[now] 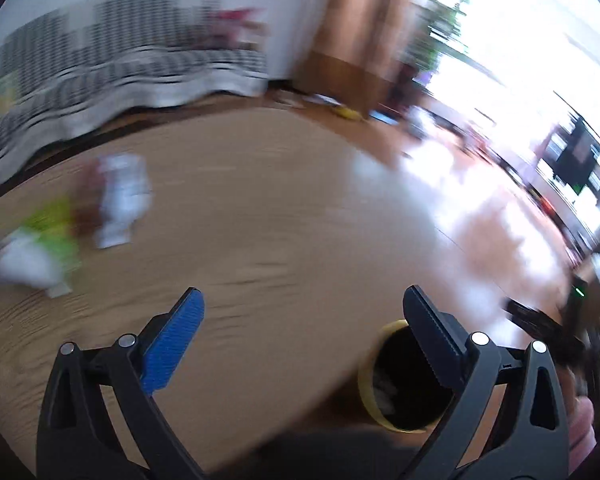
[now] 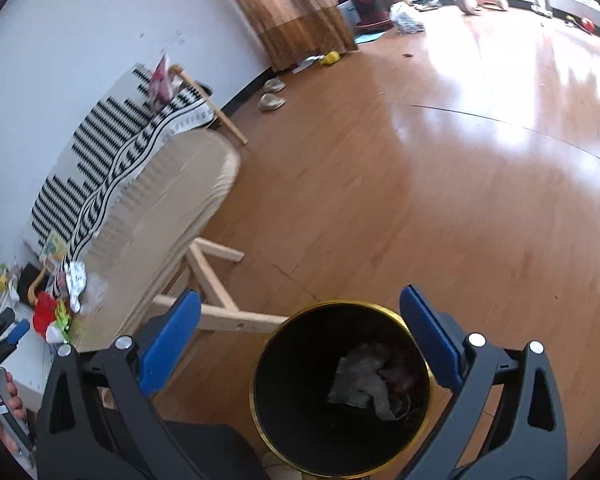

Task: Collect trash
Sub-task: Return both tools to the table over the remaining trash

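Black bin [image 2: 340, 392] with a gold rim, greyish crumpled paper [image 2: 360, 384] inside it; beside the bin, a beige sofa [image 2: 172, 216] under a black-and-white patterned throw [image 2: 112, 160].

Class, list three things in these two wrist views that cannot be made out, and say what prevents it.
- Left wrist view: white and green items on the table; motion blur hides what they are.
- Left wrist view: bin; partly hidden by the left tool.
- Right wrist view: crumpled scraps in the bin; too dark to identify.
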{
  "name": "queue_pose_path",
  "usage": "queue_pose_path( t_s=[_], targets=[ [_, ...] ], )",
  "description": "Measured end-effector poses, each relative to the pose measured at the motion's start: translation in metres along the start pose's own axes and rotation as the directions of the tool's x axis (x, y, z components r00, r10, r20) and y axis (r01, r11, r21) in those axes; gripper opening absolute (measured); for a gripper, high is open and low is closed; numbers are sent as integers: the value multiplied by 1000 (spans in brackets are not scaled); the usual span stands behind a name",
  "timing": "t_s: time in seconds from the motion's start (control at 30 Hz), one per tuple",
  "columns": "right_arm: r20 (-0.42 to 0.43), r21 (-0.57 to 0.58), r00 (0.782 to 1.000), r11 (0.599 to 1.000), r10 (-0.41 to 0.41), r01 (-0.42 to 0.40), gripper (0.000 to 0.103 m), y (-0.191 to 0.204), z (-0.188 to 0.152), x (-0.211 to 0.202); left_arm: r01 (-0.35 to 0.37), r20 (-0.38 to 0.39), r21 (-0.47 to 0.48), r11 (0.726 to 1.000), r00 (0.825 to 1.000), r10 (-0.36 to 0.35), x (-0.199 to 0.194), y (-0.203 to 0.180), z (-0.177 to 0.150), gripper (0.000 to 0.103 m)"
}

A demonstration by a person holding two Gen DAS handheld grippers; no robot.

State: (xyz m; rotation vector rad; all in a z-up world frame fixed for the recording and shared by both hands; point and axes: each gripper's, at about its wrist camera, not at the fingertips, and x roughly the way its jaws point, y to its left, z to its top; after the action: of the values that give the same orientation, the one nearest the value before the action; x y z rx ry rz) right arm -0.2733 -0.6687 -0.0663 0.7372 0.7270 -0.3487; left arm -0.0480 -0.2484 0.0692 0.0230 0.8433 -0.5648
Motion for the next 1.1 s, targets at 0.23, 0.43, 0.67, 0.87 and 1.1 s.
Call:
queue_pose_path(
  t_s=[0.23, 0.43, 0.67, 0.87, 1.1],
  targets=[
    [-34, -108, 995, 989, 93, -96, 96, 104, 15, 24, -301, 8, -249, 920, 950, 313, -64, 171, -20, 97],
    [-65, -317, 977, 924, 205, -215, 96, 237, 23, 45, -469, -37, -389, 793, 868, 496, -107, 288, -38, 97],
    [-138, -544, 971, 804, 195, -239, 96, 376, -7, 104, -557, -133, -459, 692, 814, 566, -81, 363, -48, 97],
    [-251, -629, 958, 729, 138, -270, 96, 468, -44, 174, -575, -167, -438, 691, 808, 565, -41, 390, -31, 97],
    [-276, -707, 960, 667, 46, -235, 96, 537, -81, 254, -580, -161, -392, 714, 807, 568, -17, 406, -18, 97]
  ],
)
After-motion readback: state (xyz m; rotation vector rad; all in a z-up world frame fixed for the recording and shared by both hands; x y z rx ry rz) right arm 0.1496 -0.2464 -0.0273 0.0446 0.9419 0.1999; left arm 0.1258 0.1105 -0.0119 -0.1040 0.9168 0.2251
